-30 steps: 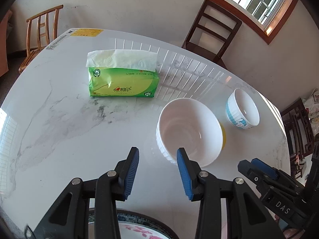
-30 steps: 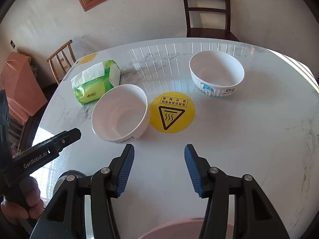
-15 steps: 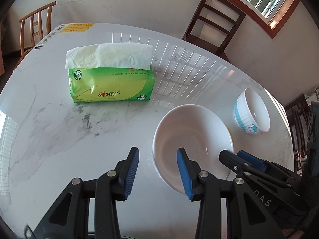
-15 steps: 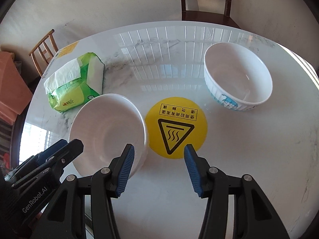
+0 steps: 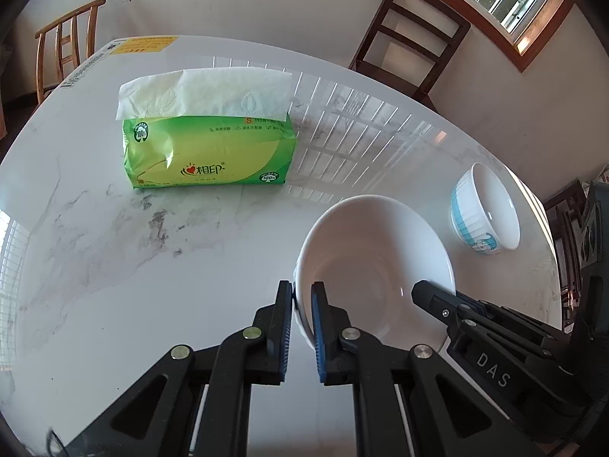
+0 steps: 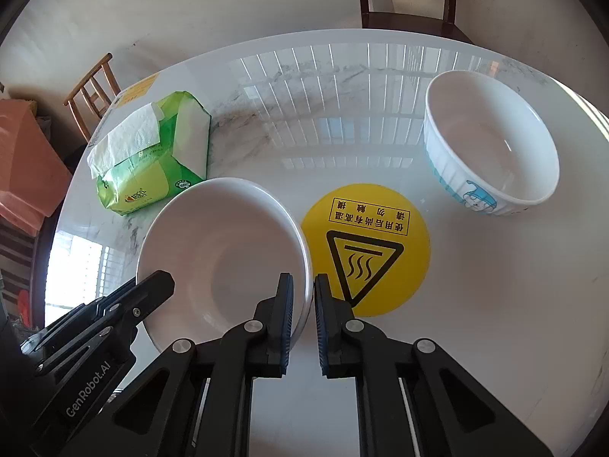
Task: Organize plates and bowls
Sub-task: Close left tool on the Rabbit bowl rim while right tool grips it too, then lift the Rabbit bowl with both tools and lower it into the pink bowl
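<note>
A plain white bowl [image 5: 375, 255] stands on the marble table; it also shows in the right wrist view [image 6: 224, 251]. My left gripper [image 5: 302, 297] is shut on the bowl's near left rim. My right gripper [image 6: 303, 289] is shut on its right rim, beside the yellow warning sticker [image 6: 367, 249]. A smaller white bowl with blue ribs and a cartoon [image 6: 491, 141] stands apart at the right; in the left wrist view [image 5: 485, 209] it sits far right. Each gripper's body shows in the other's view.
A green tissue pack [image 5: 207, 144] lies at the back left, also in the right wrist view [image 6: 152, 156]. A dark wooden chair [image 5: 411, 42] and a light wooden chair [image 5: 64, 53] stand beyond the table's far edge.
Both grippers moved forward to the white bowl and closed on opposite sides of its rim. They were open half a second ago.
</note>
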### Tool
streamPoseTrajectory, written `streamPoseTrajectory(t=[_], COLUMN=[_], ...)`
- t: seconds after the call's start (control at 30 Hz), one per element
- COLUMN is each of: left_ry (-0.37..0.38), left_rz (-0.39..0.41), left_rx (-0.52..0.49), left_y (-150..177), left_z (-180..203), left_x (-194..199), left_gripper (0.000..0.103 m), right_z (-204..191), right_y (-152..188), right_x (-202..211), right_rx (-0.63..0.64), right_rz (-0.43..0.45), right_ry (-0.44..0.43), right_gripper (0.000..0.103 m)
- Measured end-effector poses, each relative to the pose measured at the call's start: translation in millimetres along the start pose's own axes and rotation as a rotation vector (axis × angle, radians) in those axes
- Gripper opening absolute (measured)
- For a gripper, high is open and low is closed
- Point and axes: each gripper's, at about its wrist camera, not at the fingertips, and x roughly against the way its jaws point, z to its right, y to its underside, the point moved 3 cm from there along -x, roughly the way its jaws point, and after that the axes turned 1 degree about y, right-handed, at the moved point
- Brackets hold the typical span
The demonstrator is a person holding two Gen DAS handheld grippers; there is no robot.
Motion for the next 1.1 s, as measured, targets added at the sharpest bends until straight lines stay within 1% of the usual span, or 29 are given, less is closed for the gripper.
streamPoseTrajectory(t=[0.23, 0.43, 0.63, 0.73, 0.9, 1.1], left_ry=[-0.002, 0.004, 0.012, 0.02, 0.028, 0.041], left_rz=[0.007, 0.013, 0.026, 0.034, 0.058, 0.064], left_rx=[-0.013, -0.023, -0.039, -0.049, -0.066, -0.074], left_y=[5, 13, 27, 34, 47, 66], left_z=[4, 11, 17, 20, 29, 45], left_x=[10, 23, 42, 54, 77, 102], left_gripper=[0.01, 0.01, 0.01, 0.01, 0.01, 0.01], right_z=[-1, -1, 3, 4, 4, 8], right_y=[10, 17, 31, 39, 50, 67], right_x=[6, 21, 39, 49, 72, 105], right_rx=[0.005, 0.013, 0.011, 0.008, 0.02, 0.029], right_rz=[-0.013, 0.003, 0.006, 0.003, 0.022, 0.052], right_ry=[0.0, -0.006, -0.02, -0.029, -0.032, -0.03], right_gripper=[0.01, 0.01, 0.01, 0.01, 0.01, 0.01])
